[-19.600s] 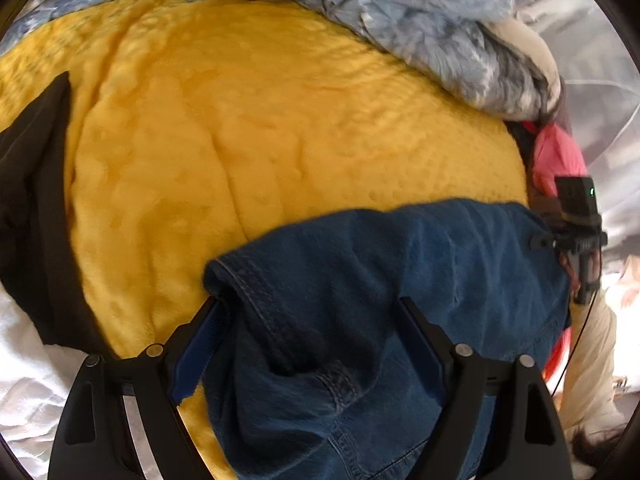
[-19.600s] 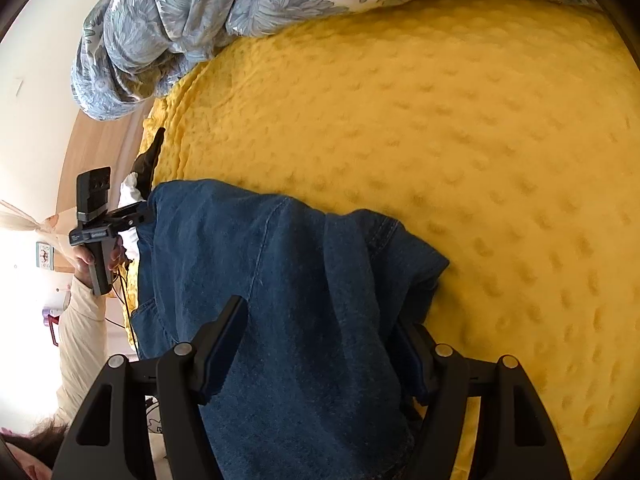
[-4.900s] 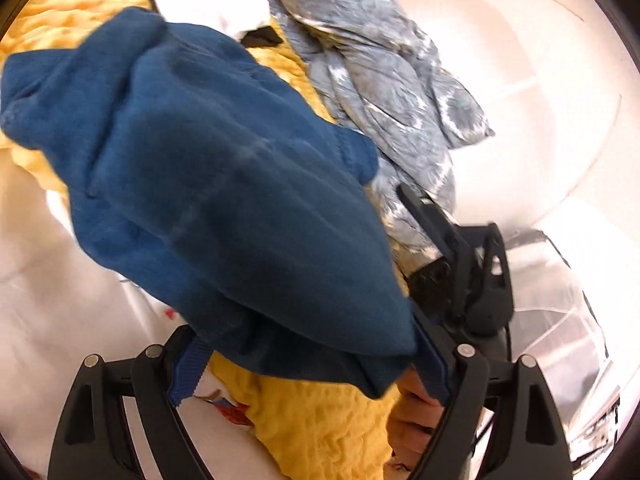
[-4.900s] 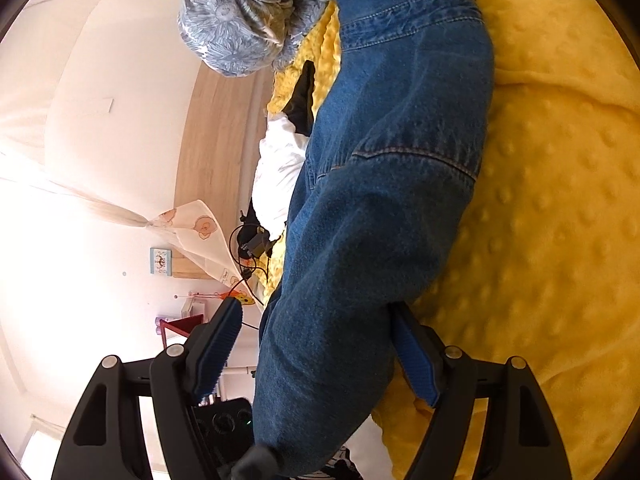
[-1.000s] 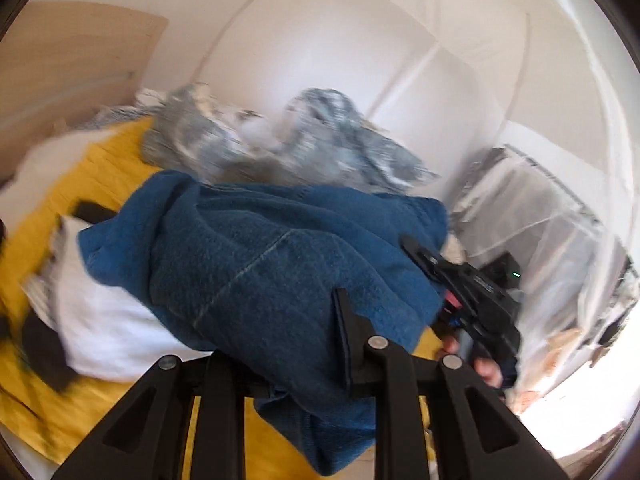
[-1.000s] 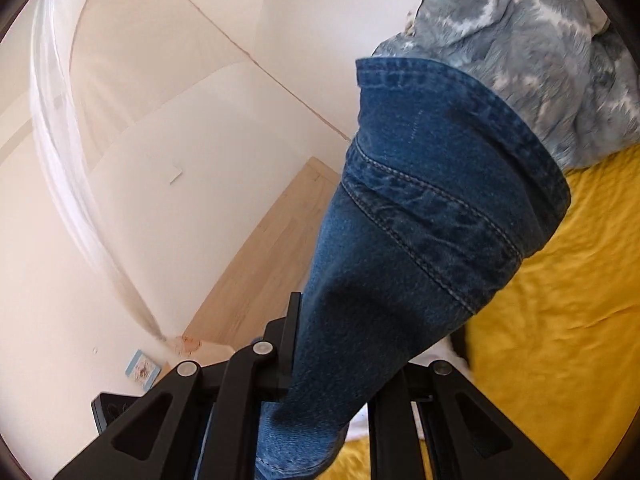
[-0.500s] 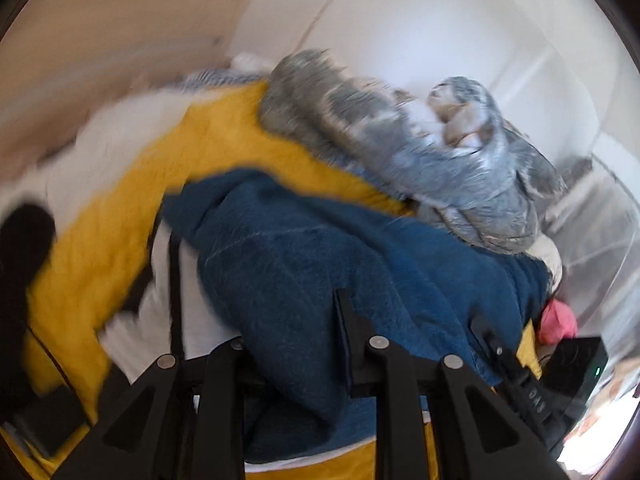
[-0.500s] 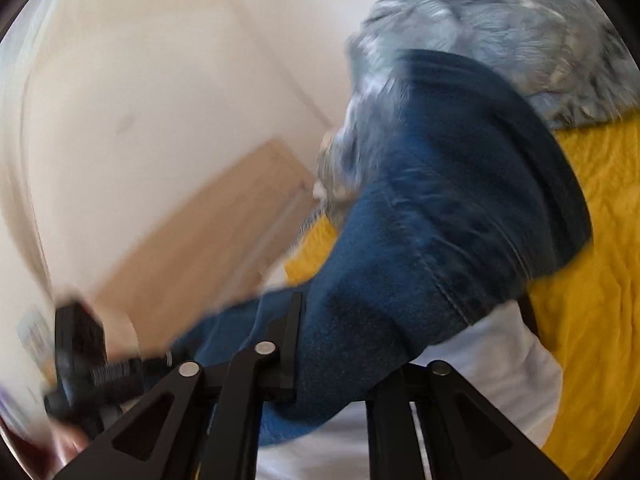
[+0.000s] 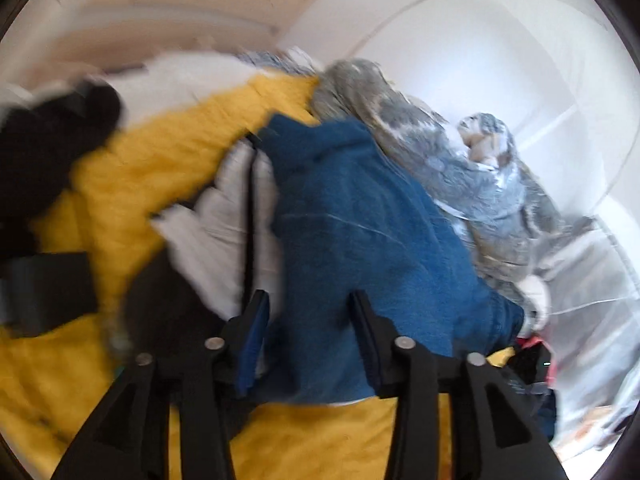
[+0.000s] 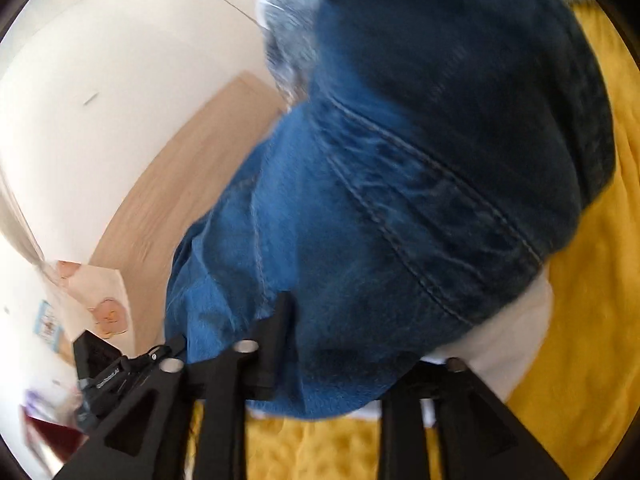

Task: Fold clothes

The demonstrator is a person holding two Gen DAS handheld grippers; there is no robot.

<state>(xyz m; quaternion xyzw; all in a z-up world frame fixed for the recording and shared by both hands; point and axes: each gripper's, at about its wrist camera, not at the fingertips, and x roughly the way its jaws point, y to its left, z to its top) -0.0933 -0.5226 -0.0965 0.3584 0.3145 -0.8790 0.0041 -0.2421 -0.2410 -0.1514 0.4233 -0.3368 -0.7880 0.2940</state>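
The folded blue jeans (image 9: 360, 220) lie across a folded white garment (image 9: 228, 232) on the yellow blanket (image 9: 140, 160). My left gripper (image 9: 310, 328) straddles the near edge of the jeans. Its jaws are opening, with the denim still between them and a small gap at the left pad. In the right wrist view the jeans (image 10: 400, 180) fill the picture above the white garment (image 10: 512, 336). My right gripper (image 10: 344, 344) is also opening around the denim, and its right finger is mostly hidden by the cloth.
A grey floral duvet (image 9: 460, 168) is bunched behind the jeans. A black garment (image 9: 48, 140) lies at the left on the blanket. A wooden headboard (image 10: 180, 184) and white walls lie beyond the bed. The other gripper (image 10: 104, 372) shows at lower left.
Both grippers have come down with the jeans from mid-air onto the white garment on the bed. Both pairs of jaws, tight on the denim before, now stand wider apart.
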